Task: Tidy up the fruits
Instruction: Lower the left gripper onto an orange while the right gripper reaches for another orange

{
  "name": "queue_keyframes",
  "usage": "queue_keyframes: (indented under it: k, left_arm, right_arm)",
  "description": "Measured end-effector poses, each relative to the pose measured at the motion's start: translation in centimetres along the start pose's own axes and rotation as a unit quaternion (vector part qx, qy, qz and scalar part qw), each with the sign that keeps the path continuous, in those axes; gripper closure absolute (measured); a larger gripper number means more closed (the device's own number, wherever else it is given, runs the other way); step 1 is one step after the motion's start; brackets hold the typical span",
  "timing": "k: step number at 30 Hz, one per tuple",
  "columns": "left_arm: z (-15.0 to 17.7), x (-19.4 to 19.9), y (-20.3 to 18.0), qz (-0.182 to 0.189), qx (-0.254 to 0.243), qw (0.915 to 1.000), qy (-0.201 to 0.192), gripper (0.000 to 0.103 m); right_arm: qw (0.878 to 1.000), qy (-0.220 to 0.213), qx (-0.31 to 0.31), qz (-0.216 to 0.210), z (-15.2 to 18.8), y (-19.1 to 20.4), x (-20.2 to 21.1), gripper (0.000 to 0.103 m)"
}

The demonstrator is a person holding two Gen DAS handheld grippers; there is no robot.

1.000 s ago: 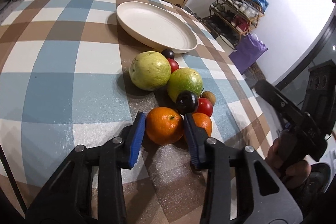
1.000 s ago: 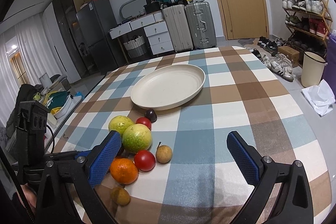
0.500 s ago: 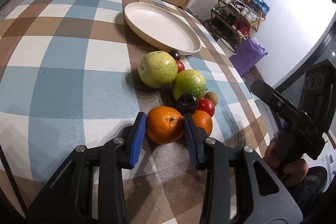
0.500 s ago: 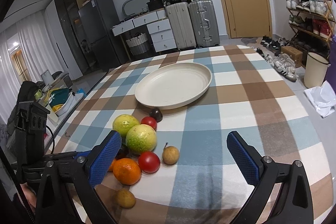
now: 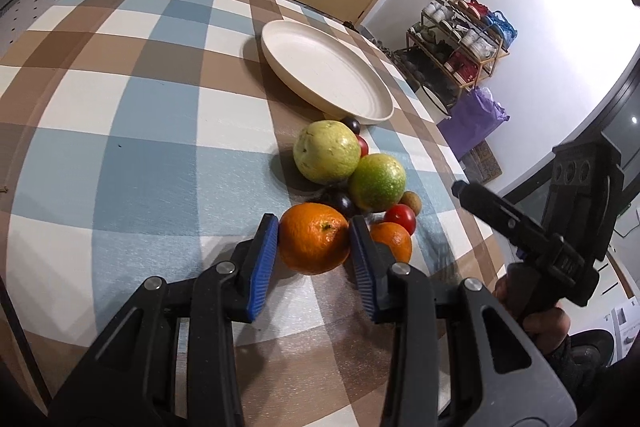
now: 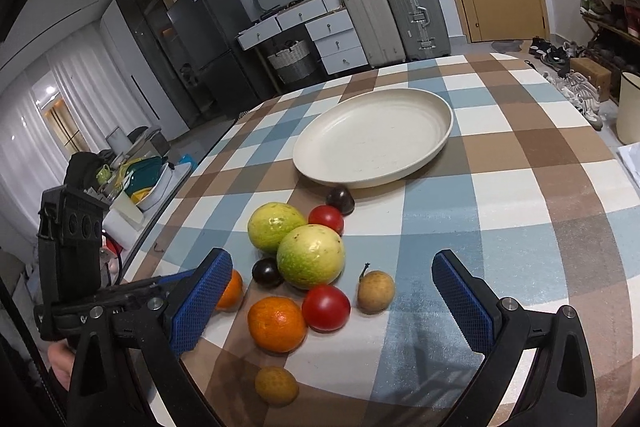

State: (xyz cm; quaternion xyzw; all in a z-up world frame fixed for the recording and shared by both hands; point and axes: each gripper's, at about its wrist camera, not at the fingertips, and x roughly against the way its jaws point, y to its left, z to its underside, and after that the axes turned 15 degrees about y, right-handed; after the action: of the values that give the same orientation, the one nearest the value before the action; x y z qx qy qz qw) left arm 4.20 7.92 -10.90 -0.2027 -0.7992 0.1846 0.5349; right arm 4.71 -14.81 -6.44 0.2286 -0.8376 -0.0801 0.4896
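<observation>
Fingers of my left gripper (image 5: 314, 249) sit on both sides of a round orange mandarin (image 5: 313, 243), and the blue pads (image 5: 264, 259) press on it, so I am grasping it. It sits low over the checked blue, brown and white tablecloth (image 5: 140, 163). Just beside it lies a second orange mandarin (image 5: 394, 241), with a small red tomato (image 5: 401, 218) touching that one. A dark round plum (image 5: 340, 201) sits behind the held mandarin. Behind that are two big yellow-green guavas (image 5: 326, 151), touching each other.

My right gripper (image 6: 332, 301) hangs over the same pile with its jaws wide apart, gripping nothing. Between its blue pads I see the second mandarin (image 6: 276, 323), a red tomato (image 6: 326, 307) and a small brown round fruit (image 6: 375, 291). Another small brown fruit (image 6: 276, 385) lies alone, closer to me.

Farther back sits a wide cream plate (image 6: 372, 143) with no fruit in it. Another dark plum (image 6: 340, 199) lies just beside its rim.
</observation>
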Motion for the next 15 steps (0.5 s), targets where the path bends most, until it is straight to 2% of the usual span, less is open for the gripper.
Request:
queue_keyframes:
  k: [9,15]
  left_arm:
    - [0.2,0.9,1.1,-0.004,0.012,0.9999,-0.009,0.07]
    - [0.6,1.4,1.1,-0.002,0.013,0.9998,-0.015,0.07]
  right_arm:
    - [1.0,0.025,0.004,-0.017,2.7,1.5,0.1,0.001]
    - [0.998,0.056,0.012,-0.034,3.9,3.1,-1.4,0.001]
